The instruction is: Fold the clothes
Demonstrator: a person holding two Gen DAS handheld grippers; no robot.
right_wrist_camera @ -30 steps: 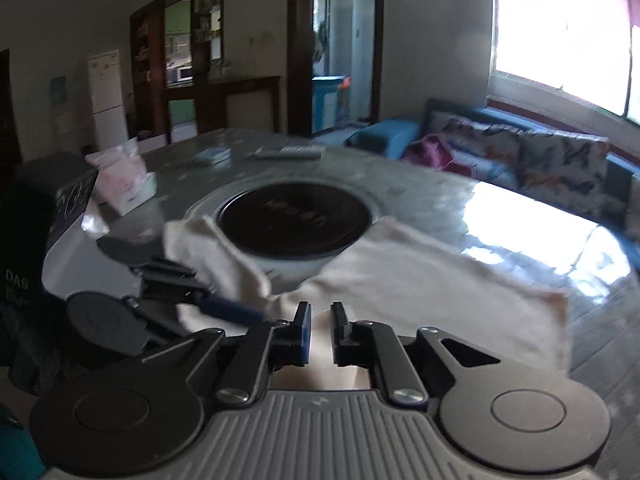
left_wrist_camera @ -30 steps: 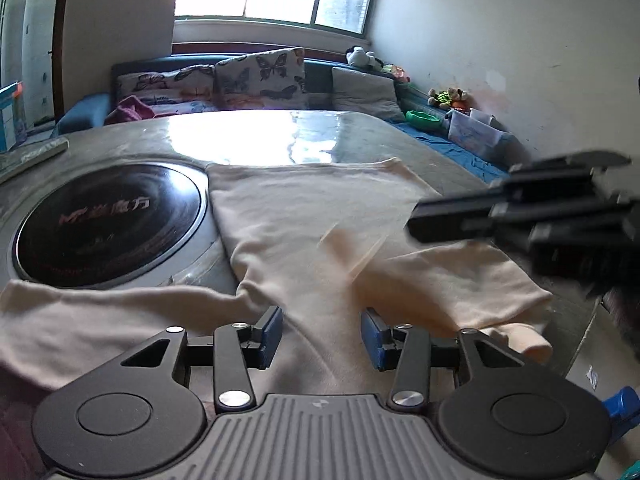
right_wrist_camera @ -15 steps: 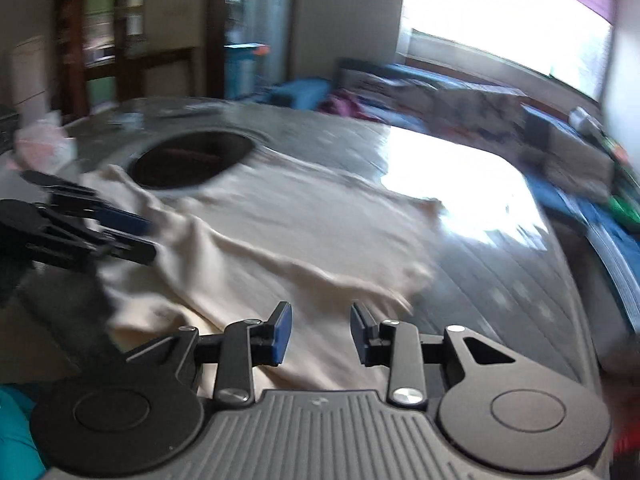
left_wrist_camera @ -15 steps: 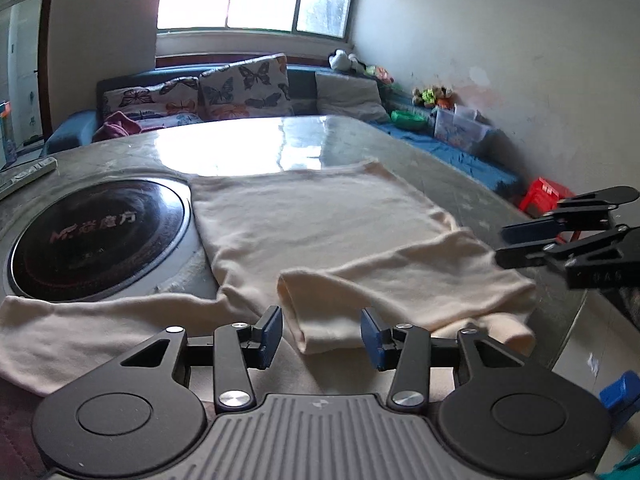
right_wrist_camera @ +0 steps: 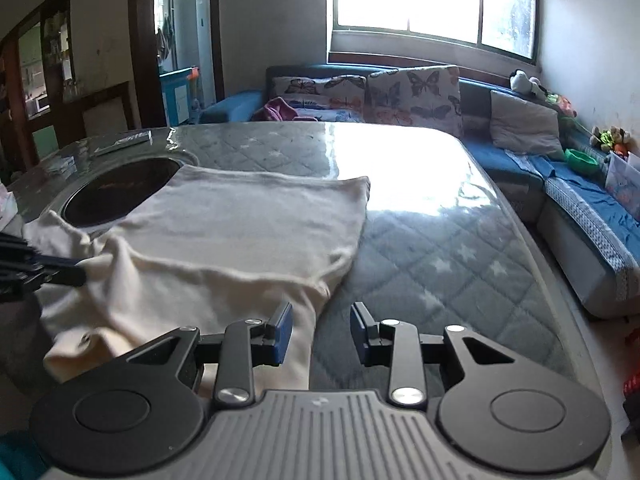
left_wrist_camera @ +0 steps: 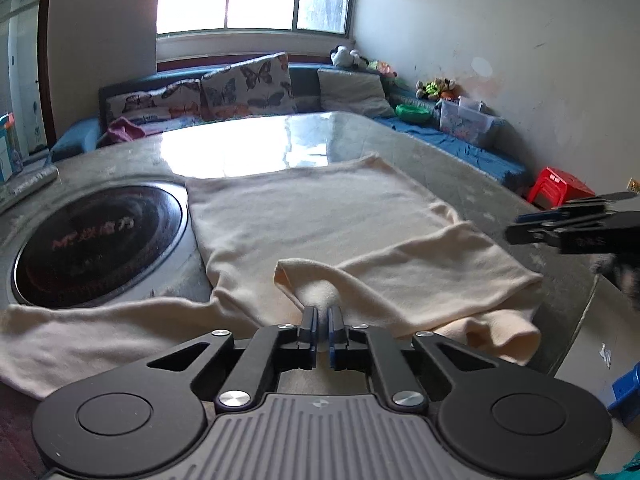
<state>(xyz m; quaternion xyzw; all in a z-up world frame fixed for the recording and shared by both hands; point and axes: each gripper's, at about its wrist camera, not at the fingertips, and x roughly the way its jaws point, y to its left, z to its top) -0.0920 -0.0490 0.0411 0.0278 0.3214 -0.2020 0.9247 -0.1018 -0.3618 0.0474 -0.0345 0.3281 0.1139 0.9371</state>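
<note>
A cream sweater (left_wrist_camera: pixel 320 220) lies spread on the grey quilted table (right_wrist_camera: pixel 440 248), its body flat toward the window and one sleeve folded across the near part of it. The other sleeve trails out to the left along the table's near edge, just below the round black cooktop (left_wrist_camera: pixel 100 244) set into the table. The sweater's left side edge runs just beside that cooktop's rim.

The left hand-held gripper (left_wrist_camera: pixel 319 320) has its blue pads pressed together on a small bunch of the cream cloth, at the near end of the folded sleeve. The cloth puckers up just past the pads.

The right hand-held gripper (right_wrist_camera: pixel 320 330) hovers over the near right edge of the sweater with its jaws partly apart. The left pad sits above the cloth and the right pad above bare table; nothing is pinched between them. In the left wrist view this gripper shows at the far right, blurred, off the table's corner.

A blue sofa (right_wrist_camera: pixel 560 184) with butterfly cushions (left_wrist_camera: pixel 248 88) runs behind the table under the window.
</note>
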